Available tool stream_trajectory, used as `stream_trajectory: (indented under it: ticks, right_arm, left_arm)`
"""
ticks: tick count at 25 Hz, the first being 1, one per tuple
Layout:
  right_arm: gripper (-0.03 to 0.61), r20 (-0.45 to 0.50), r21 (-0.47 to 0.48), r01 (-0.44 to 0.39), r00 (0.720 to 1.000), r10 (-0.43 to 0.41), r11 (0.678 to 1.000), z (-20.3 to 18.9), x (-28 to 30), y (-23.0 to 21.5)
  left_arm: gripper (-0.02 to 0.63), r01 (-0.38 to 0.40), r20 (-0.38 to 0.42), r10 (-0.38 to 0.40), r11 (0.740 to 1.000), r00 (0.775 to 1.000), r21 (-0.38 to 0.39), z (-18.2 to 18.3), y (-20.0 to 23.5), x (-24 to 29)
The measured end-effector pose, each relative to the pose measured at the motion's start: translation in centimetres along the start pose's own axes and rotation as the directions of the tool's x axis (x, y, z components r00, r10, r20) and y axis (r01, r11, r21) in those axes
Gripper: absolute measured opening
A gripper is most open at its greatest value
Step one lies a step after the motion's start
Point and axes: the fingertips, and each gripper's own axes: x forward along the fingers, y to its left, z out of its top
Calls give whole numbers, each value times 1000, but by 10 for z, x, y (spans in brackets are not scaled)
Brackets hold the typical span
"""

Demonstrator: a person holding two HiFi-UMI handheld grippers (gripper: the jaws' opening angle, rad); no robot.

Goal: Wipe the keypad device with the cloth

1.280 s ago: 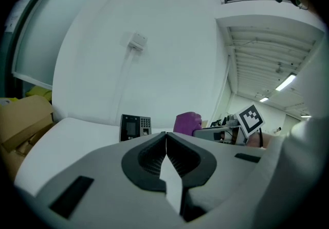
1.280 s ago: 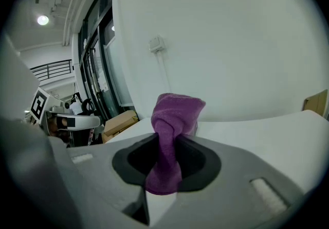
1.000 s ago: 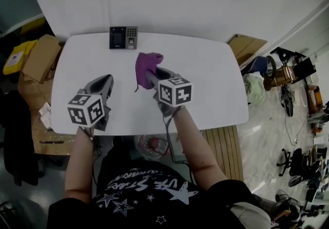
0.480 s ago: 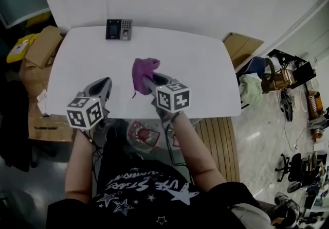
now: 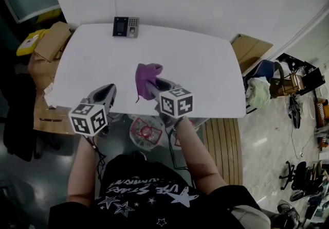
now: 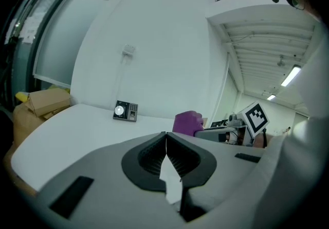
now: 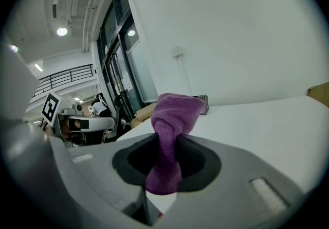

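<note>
The dark keypad device (image 5: 126, 27) stands at the far edge of the white table (image 5: 205, 68), against the wall; it also shows as the keypad device (image 6: 126, 111) in the left gripper view. A purple cloth (image 5: 146, 80) is bunched in my right gripper (image 5: 152, 87), whose jaws are shut on it; the cloth (image 7: 172, 125) sticks up between them. My left gripper (image 5: 106, 94) hovers over the table's near left edge, jaws shut with nothing between them. Both grippers are well short of the keypad.
Cardboard boxes (image 5: 49, 42) lie on the floor left of the table. A leaning board (image 5: 252, 50) stands off the right end. A bin with red contents (image 5: 146, 133) is under the near edge.
Both grippers have drawn back toward the table's near edge, the cloth still held in the right one. The head view has shifted, so the table sits a bit differently.
</note>
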Motion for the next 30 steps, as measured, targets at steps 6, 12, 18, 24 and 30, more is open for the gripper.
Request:
stream_trajectory:
  ticks: [6, 12, 18, 24, 30]
  right_arm:
    - [92, -15, -10, -17, 1000, 17, 1000, -4, 3, 1]
    - [92, -49, -56, -36, 998, 33, 998, -14, -4, 23]
    - [92, -49, -97, -30, 998, 25, 995, -29, -16, 66]
    - [92, -28, -87, 4, 1000, -6, 996, -45, -47, 103]
    - [92, -20, -86, 28, 999, -29, 996, -66, -76, 144]
  left_arm:
    - [9, 3, 5, -3, 1000, 1000, -2, 1, -1, 7]
    - [8, 12, 8, -12, 1000, 1000, 8, -8, -6, -7]
    - [8, 48, 18, -49, 998, 999, 39, -23, -14, -43]
    - [8, 62, 16, -62, 997, 998, 42, -39, -28, -89]
    - [8, 71, 21, -73, 996, 997, 49, -58, -40, -141]
